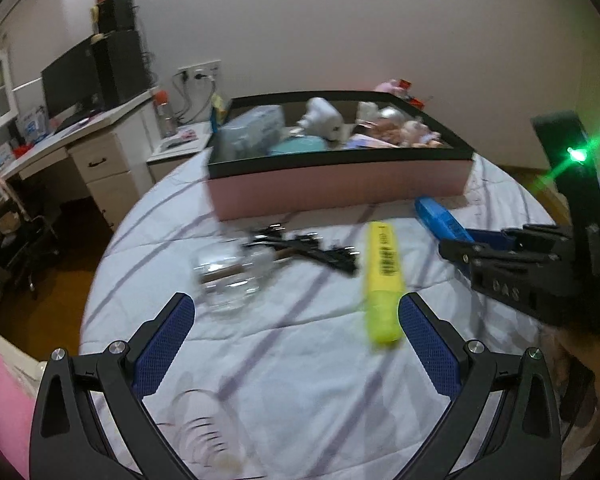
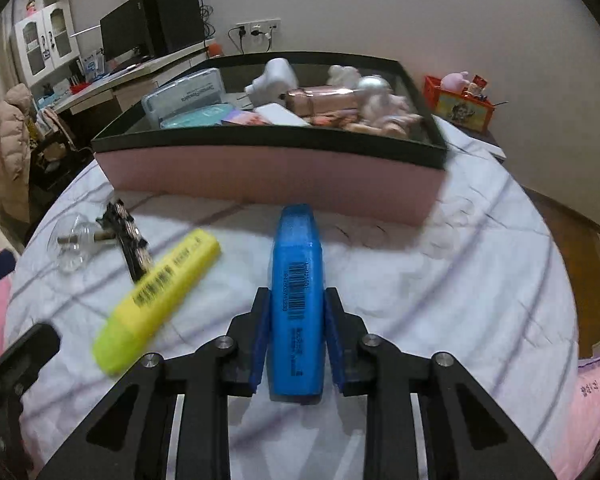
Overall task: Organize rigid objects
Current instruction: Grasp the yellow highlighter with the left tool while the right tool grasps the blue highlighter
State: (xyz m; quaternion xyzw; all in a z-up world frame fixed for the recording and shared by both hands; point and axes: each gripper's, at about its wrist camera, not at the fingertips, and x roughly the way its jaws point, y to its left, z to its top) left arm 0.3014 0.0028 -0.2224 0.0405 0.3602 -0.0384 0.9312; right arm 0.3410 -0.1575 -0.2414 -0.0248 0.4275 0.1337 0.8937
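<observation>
Blue highlighter (image 2: 297, 304) clamped between right fingers (image 2: 260, 344) (left fingers (image 1: 168, 344) spread, empty).

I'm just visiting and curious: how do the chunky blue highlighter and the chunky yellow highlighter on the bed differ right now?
The blue highlighter is clamped between the pads of the right gripper; the yellow highlighter lies free on the striped bedsheet. The blue one points straight at the pink box, the yellow one lies slanted. The open left gripper has the yellow one's near end by its right pad. Both are stubby, capped and barcoded.
</observation>
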